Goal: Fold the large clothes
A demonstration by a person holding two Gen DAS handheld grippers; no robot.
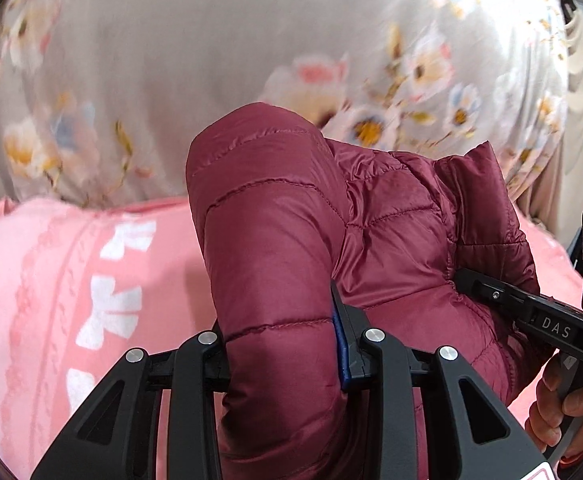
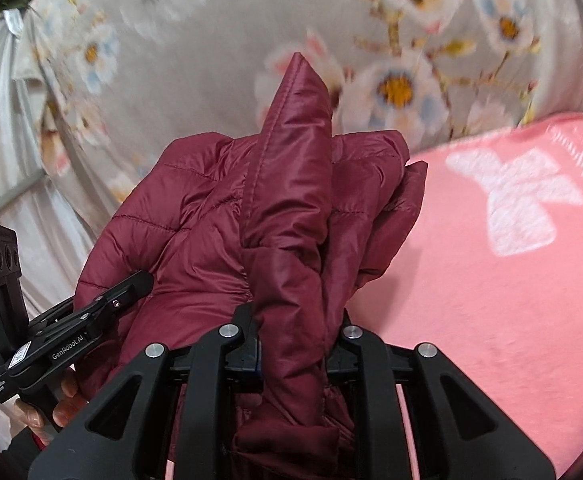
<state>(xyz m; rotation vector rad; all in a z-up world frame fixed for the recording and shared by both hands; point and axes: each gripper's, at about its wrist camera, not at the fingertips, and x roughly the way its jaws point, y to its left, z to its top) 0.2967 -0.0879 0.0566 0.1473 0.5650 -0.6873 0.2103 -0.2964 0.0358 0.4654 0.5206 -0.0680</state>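
A maroon quilted puffer jacket hangs bunched between both grippers above the bed. My left gripper is shut on a thick padded roll of it, which bulges up between the fingers. In the left wrist view, my right gripper bites into the jacket's right side, with a person's hand on its handle. In the right wrist view, my right gripper is shut on a narrow fold of the jacket that sticks up to a point. My left gripper clamps the jacket's left side there.
A pink blanket with white bow shapes lies under the jacket and spreads to the right. Behind it is a grey sheet with a flower print. Pale fabric hangs at the far left of the right wrist view.
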